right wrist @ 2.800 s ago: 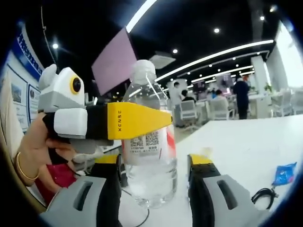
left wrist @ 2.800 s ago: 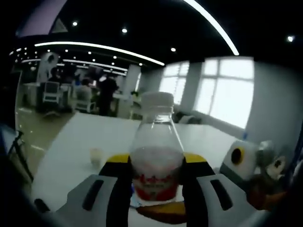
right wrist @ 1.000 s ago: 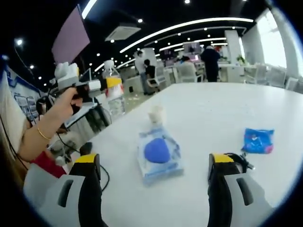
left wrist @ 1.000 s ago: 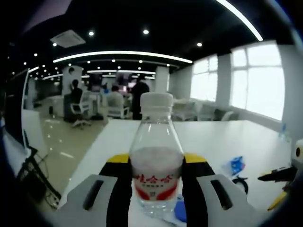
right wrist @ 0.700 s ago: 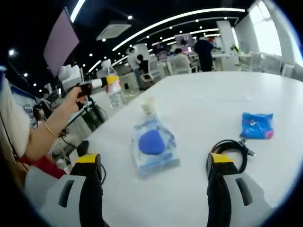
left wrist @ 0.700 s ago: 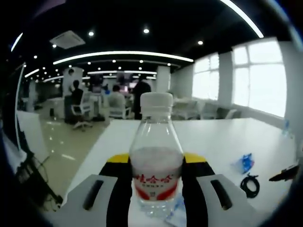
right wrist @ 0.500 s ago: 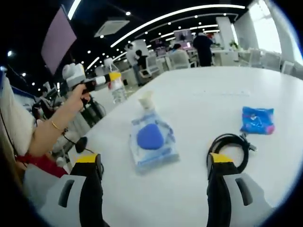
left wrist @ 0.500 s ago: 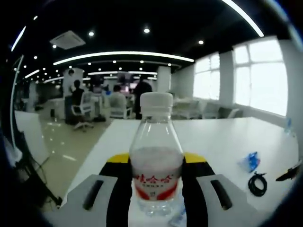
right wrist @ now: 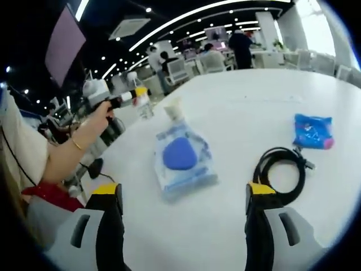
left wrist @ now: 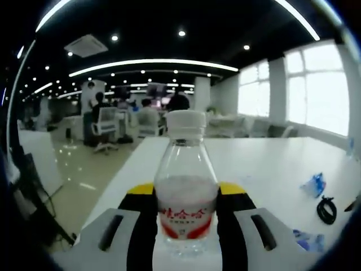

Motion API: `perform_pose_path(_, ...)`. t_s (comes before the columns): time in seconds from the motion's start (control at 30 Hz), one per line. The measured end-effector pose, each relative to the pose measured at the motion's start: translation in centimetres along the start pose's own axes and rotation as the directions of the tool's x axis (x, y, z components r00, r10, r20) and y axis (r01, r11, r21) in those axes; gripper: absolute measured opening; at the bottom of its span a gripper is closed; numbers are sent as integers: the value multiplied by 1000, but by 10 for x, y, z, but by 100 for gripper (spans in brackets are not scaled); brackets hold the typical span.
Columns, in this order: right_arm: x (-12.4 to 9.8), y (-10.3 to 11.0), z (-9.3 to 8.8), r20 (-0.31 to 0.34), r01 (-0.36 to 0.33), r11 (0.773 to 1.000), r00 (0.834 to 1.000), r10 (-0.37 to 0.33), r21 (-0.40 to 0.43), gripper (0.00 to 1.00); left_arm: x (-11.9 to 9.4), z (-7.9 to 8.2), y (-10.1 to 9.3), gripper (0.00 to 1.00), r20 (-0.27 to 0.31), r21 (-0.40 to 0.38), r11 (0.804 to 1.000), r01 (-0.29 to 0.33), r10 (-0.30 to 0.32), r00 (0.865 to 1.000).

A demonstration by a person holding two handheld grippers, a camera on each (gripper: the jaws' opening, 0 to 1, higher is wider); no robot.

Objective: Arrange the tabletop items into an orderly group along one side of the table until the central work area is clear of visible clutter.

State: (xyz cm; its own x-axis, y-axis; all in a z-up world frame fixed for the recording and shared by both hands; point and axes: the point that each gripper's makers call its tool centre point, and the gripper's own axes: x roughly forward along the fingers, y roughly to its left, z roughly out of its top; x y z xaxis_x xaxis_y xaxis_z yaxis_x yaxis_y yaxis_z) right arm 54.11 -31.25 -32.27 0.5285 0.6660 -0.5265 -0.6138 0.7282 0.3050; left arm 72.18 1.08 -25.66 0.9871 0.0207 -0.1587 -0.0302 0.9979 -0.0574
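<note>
L gripper (left wrist: 186, 217) clamping red-labelled bottle (left wrist: 186, 192), writing unreadable

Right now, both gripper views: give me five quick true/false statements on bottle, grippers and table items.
1. The left gripper is shut on the water bottle. True.
2. The bottle's white cap is off. False: the cap is on the neck.
3. The right gripper holds the black cable. False: its jaws stand open and empty, with the coiled cable lying on the table near the right-hand jaw.
4. The clear pouch with a blue round piece inside lies flat on the table. True.
5. The small blue packet sits on top of the pouch. False: it lies apart, beyond the cable.
</note>
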Motion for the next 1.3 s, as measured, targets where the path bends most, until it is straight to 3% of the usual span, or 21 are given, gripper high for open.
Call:
perform_pose_path(0.37, 8, 5, -9, -26, -24, 1000, 999, 24, 8, 88, 19, -19, -2, 37, 29, 11, 1000, 23, -23, 999)
perform_pose_path(0.7, 9, 3, -14, -40, -26, 999, 999, 28, 28, 86, 22, -41, -4, 37, 7, -13, 1000, 2, -2, 1000)
perform_pose_path(0.73, 10, 3, -15, -44, -28, 999, 999, 29, 29, 85, 22, -36, -4, 37, 39, -1, 1000, 5, -5, 999)
perform_pose_path(0.87, 12, 6, -19, -57, -38, 999, 998, 40, 32, 85, 24, -38, -5, 37, 12, 41, 999, -11, 11, 1000)
perform_pose_path(1.0, 13, 7, -22, -72, -40, 999, 996, 42, 35, 84, 20, -39, -2, 37, 19, 0, 999, -38, 38, 999)
perform_pose_path(1.3, 13, 6, -24, -82, -40, 998, 996, 44, 53, 83, 16, -42, -10, 37, 32, 33, 999, -30, 29, 999)
